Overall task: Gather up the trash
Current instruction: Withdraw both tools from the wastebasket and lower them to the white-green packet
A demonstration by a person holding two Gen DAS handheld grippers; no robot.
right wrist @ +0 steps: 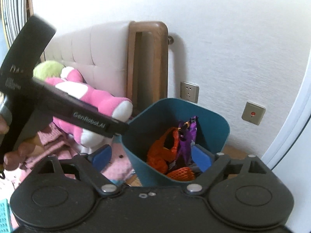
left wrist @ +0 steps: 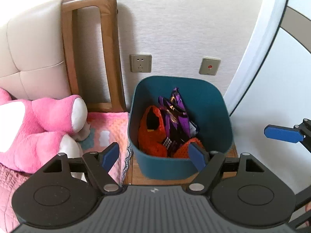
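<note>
Bedroom corner, white textured wall [left wrist: 184, 29], and the teal bin [left wrist: 206, 101] is my landmark for everything. Nearest to me, my left gripper [left wrist: 155, 156] hangs over the bin's near rim w/ jaws wide, nothing between the blue pads [left wrist: 197, 156]; one pad sits over the near rim, the other over the pink blanket [left wrist: 110, 128] just left of the bin. My right gripper [right wrist: 151, 158] also straddles the bin's near-left corner, jaws spread wide, nothing gripped. In the left view one blue finger of it pokes in from the right of the bin. In the right view the left tool's black body crosses above-left of the bin, fingers of a hand [right wrist: 13, 157] wrapped on its handle.

The bin stands on a wooden surface [left wrist: 136, 171]. Inside it is the trash: orange mesh netting [left wrist: 151, 136] on the left side and near wall, purple snack wrappers [left wrist: 175, 112] upright in the middle, leaning toward the far wall.

Left of the bin, past the blanket, a pink plush toy [left wrist: 48, 120] lies on the bed. Behind that, a padded cream headboard [left wrist: 33, 44] w/ a wooden frame [left wrist: 108, 38] next to the bin's far-left corner. On the wall just beyond the bin: a power socket [left wrist: 140, 63] and a plate w/ a red button [left wrist: 209, 66]. Right of the bin, a white curved door frame [left wrist: 258, 48].
</note>
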